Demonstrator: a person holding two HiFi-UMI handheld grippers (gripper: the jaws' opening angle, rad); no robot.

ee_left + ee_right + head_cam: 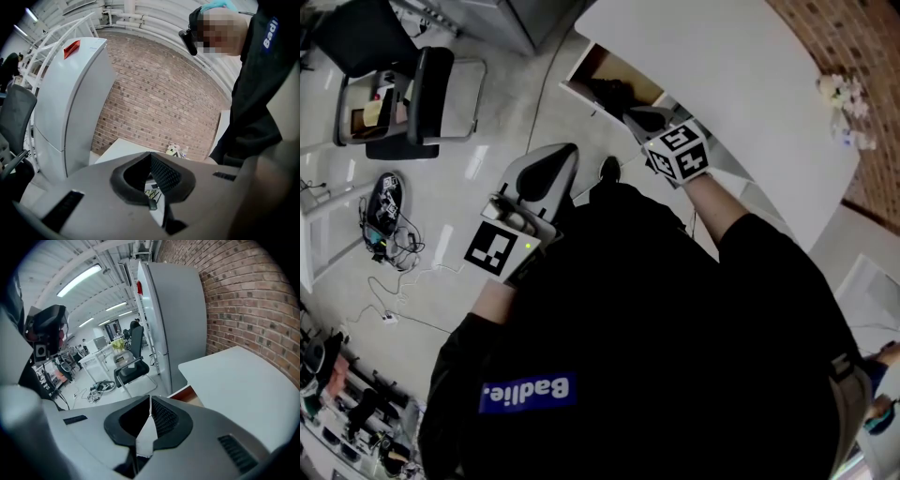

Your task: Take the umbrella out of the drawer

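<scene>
Drawer: pulled open under the white desk, wood interior showing, so contents can be reached from above.
R tongs: jaws together, nothing btwn them. Tip angled down at the drawer mouth, just beside the dark contents. Prob. lined up for the reach; jaws must part before any grab.
L tongs: jaws together too, empty. Held near the drawer's front corner, over the floor, apart from the contents. Prob. kept clear of R's path, or ready to steady the drawer.
Umbrella: judged to be the dark shape lying inside the drawer, not yet touched or lifted.
Look: black, compact, seems folded. It blends w/ drawer shadow, so edges are unclear and handle/strap can't be made out.
Handling (guess): soft fabric body may sag or slip, so firmer hold likely at the handle end.
</scene>
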